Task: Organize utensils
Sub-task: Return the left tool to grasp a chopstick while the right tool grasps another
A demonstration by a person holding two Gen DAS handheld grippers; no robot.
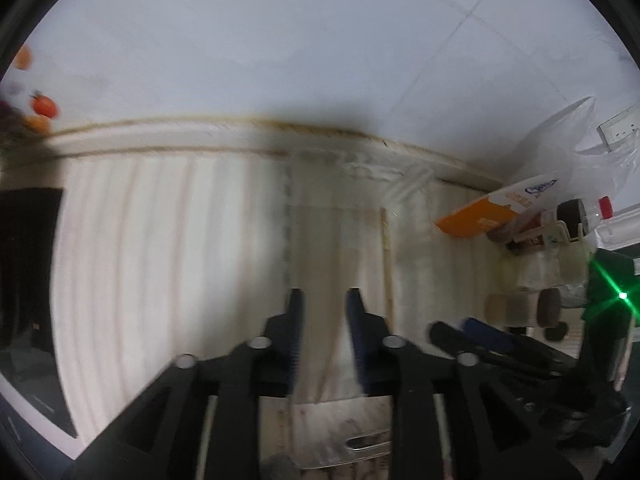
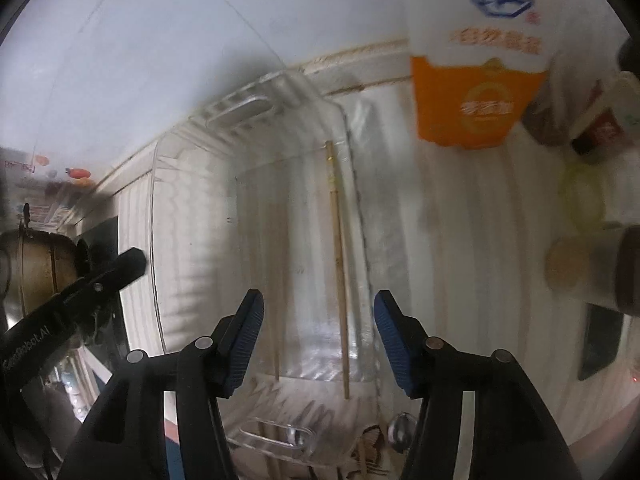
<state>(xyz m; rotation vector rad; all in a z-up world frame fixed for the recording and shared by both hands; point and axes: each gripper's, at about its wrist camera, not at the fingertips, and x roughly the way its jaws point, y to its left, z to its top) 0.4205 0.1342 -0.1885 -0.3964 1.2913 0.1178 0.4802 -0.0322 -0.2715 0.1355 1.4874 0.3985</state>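
- over the clear plastic tray (image 2: 256, 152) on the pale striped counter (image 2: 460, 240), the right gripper (image 2: 318, 336) hovers with its fingers spread wide and nothing between them; that looks like a stance for reaching in or for just having let go, though i cannot tell which.
- inside the tray lies one wooden chopstick (image 2: 338, 264), near the tray's right wall. its long axis runs away from the camera, roughly along the tray's length, with the far tip toward the wall end.
- a second, blurrier chopstick (image 2: 274, 320) lies left of it, roughly parallel, so both seem laid lengthwise to fit the tray.
- near the tray's close end a spoon (image 2: 400, 428) rests on the counter, probably not yet sorted.
- from the left wrist view, the left gripper (image 1: 324, 304) is over the same tray with a narrow gap between its fingers and nothing visibly gripped; a fork (image 1: 366, 444) lies below it.
- an orange and white carton (image 2: 476, 80) stands well apart, to the right.
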